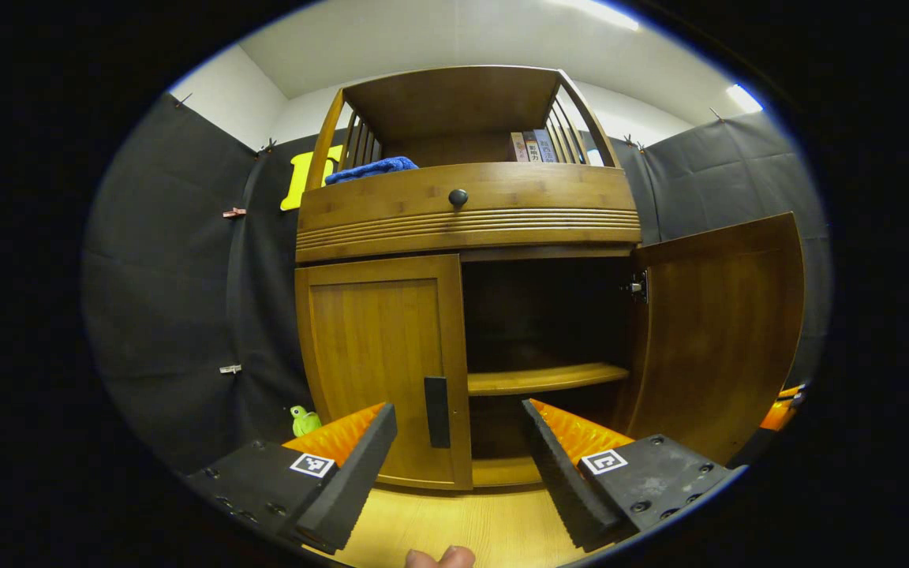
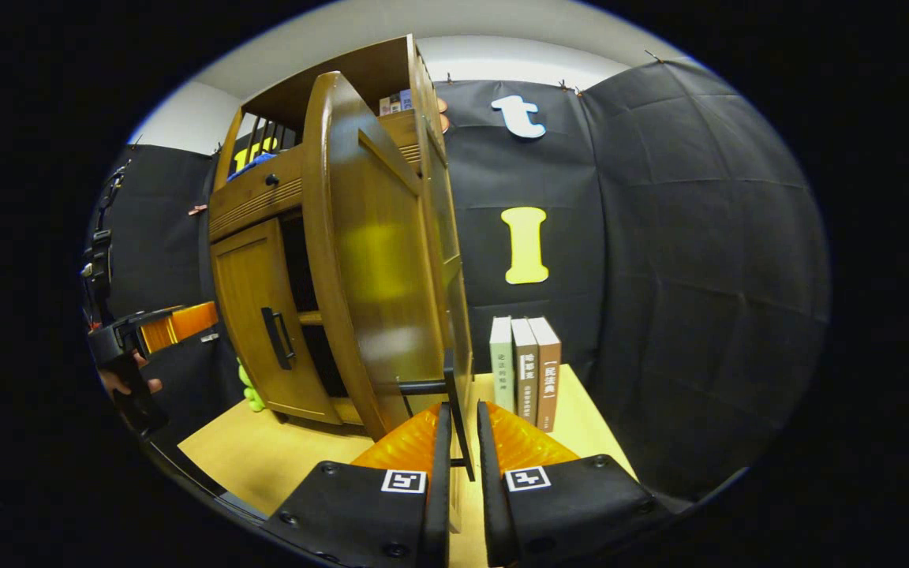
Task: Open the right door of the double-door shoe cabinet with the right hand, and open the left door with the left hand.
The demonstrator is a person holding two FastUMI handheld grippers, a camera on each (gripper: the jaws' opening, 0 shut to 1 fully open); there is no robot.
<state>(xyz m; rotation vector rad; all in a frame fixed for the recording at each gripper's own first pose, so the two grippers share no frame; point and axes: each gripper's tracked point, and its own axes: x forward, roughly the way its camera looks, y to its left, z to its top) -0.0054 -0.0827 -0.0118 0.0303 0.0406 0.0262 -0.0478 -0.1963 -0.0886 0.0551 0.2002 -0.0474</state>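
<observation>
Left gripper (image 1: 459,465): two wedge-shaped fingers (image 1: 344,489) with ribbed, sawtooth inner faces, each sitting on a flat black mount dotted with round screw heads. Each mount is carrying a small square black-and-white marker tag (image 1: 312,464). A fingertip of the holding hand (image 1: 439,558) is peeking in at the bottom edge. Right gripper (image 2: 460,442): same build, ribbed finger backs, black screw-studded mounts, one square marker (image 2: 405,480) per side.
</observation>
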